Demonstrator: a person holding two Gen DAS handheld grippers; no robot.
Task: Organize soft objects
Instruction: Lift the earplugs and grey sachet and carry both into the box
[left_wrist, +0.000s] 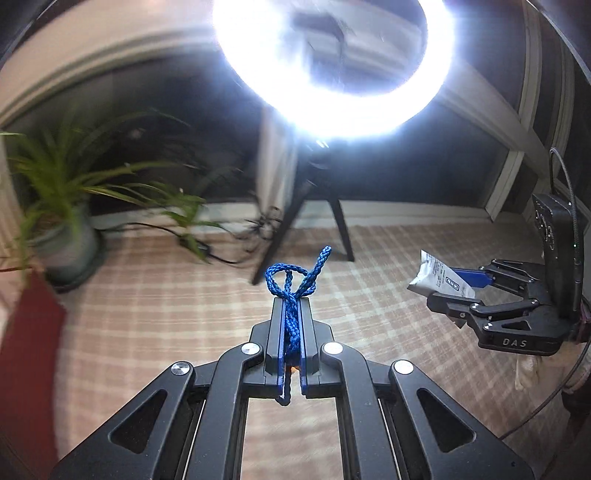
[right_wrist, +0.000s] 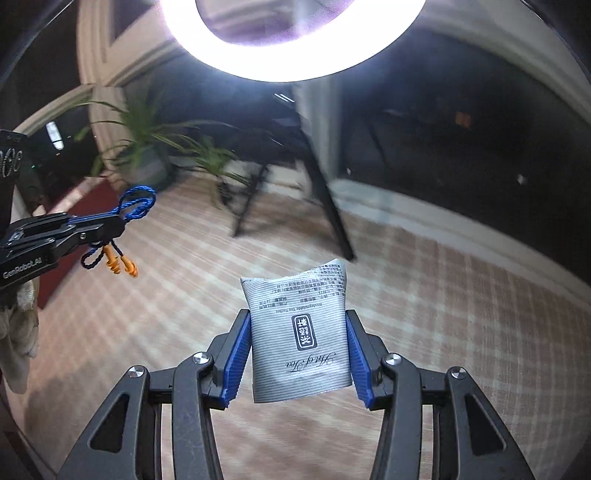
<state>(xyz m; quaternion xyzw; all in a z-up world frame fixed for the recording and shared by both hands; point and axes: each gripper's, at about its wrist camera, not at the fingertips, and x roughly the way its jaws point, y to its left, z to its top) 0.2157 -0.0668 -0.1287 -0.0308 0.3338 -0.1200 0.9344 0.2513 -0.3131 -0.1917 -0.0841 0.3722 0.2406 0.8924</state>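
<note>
The braided blue cord (left_wrist: 291, 295) with two orange earplugs (right_wrist: 123, 266) dangling from it is pinched tight in the left claw (left_wrist: 291, 306), aloft over the pink-and-white checked cloth surface (left_wrist: 184, 314). The silver striped foil tea sachet (right_wrist: 299, 332) sits clamped edge to edge in the right claw (right_wrist: 299, 332), also aloft. Both claws tilt downward, side by side but apart. Best carry both steadily, keep the dangling earplugs from swinging, and release only once low over the intended spot.
</note>
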